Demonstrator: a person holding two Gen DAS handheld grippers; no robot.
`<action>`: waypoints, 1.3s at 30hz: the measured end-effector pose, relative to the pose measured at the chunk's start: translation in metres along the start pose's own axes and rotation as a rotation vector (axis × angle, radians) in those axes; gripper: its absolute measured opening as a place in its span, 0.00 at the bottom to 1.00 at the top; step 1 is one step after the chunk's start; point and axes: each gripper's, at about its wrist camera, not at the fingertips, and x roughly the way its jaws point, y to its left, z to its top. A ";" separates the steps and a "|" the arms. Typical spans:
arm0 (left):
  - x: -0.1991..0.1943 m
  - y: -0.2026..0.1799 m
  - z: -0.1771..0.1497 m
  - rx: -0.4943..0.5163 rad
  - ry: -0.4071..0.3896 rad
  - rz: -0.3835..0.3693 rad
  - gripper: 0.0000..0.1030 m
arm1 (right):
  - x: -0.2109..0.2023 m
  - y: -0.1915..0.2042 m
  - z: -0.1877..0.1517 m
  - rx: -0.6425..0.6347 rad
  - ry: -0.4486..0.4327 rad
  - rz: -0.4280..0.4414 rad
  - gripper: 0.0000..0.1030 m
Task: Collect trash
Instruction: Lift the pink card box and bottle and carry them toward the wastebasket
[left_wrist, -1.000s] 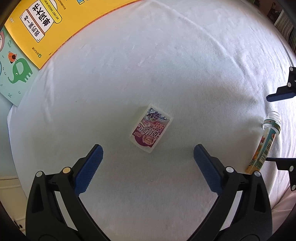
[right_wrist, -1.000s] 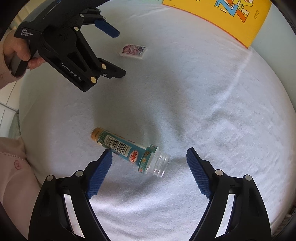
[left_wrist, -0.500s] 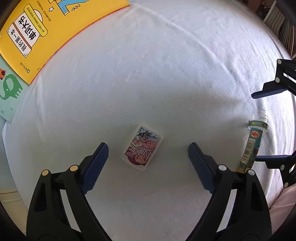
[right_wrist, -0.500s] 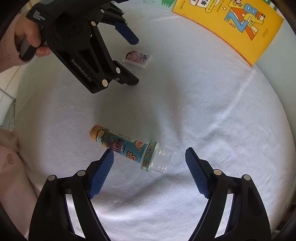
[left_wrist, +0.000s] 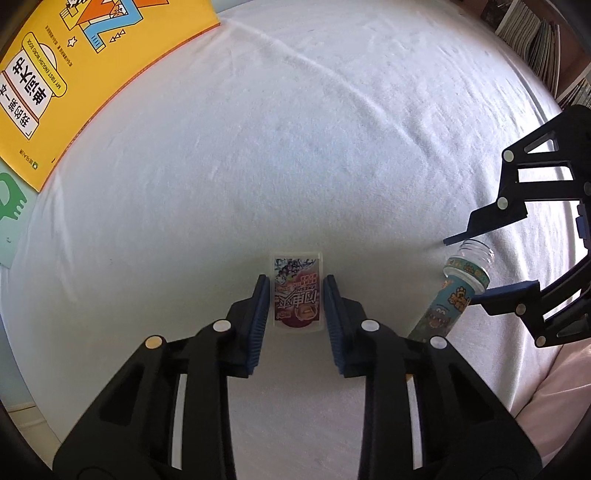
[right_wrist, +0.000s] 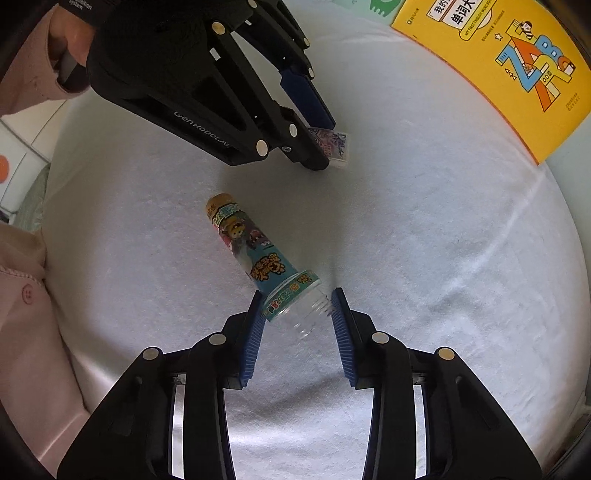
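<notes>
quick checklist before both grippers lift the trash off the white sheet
1. Left gripper around the small packet: ok. Its jaws have just been closing and the packet sits squarely between the pads.
2. Left pads really pressing the packet: cannot tell; they flank its edges closely.
3. Right gripper on the plastic bottle: ok. Its jaws have just been closing on the clear neck end.
4. Bottle grip balanced: not ok. The long labelled body sticks out past the fingertips and may swing.
5. Yellow book out of the way: ok, it lies far from both items.
6. White sheet caught in the pads: cannot tell.
</notes>
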 end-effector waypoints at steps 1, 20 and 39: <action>0.000 -0.002 -0.001 -0.004 0.000 0.002 0.27 | 0.000 -0.001 -0.001 0.008 -0.001 0.003 0.36; -0.039 -0.029 -0.072 -0.118 -0.026 0.092 0.27 | -0.023 0.000 -0.024 0.097 -0.069 -0.043 0.36; -0.088 -0.032 -0.168 -0.335 -0.022 0.162 0.27 | -0.046 0.029 -0.022 0.097 -0.120 -0.048 0.36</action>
